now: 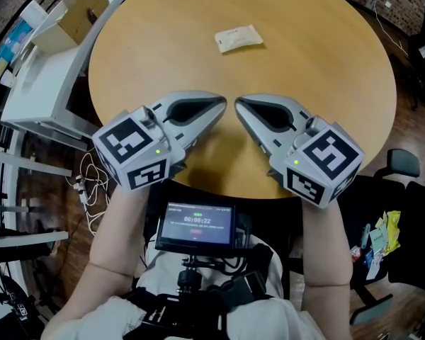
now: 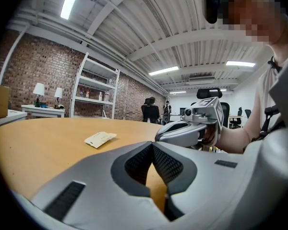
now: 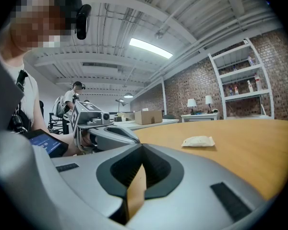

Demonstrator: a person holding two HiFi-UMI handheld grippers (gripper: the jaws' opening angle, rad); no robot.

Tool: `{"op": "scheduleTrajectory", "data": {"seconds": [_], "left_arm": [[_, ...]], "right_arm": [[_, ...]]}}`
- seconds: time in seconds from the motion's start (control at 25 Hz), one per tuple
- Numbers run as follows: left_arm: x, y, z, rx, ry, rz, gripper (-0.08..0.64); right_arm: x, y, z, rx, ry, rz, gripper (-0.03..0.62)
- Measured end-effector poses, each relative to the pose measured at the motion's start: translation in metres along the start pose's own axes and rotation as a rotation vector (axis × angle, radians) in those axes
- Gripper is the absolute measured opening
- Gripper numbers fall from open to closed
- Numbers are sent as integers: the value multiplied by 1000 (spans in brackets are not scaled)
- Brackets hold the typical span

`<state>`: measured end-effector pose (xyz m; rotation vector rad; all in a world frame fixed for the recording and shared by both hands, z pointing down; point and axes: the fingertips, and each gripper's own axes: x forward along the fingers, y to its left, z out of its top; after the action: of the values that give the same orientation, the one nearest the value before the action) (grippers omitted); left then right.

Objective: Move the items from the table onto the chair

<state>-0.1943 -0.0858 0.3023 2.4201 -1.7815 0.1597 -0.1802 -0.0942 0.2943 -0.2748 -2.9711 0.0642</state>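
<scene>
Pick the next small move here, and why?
The right gripper and left gripper are both shut and empty at the table's near edge; the white packet lies untouched farther across. I'd probably open the right gripper and reach toward the packet.

A packet (image 1: 238, 38) lies on the table (image 1: 326, 69), beyond left tongs (image 1: 222, 104) and right tongs (image 1: 239, 102).

A small, flat, cream-white packet (image 1: 238, 38) lies alone on the round wooden worktop (image 1: 326, 69), upper middle of the head view, slightly askew.
</scene>
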Motion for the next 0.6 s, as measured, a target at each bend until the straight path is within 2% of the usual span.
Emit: {"op": "scheduleTrajectory", "data": {"seconds": [0.6], "left_arm": [[5,-1,-1,5,-6,5,8]], "right_arm": [[-2,-3,-2,-4,0,1,0]]}}
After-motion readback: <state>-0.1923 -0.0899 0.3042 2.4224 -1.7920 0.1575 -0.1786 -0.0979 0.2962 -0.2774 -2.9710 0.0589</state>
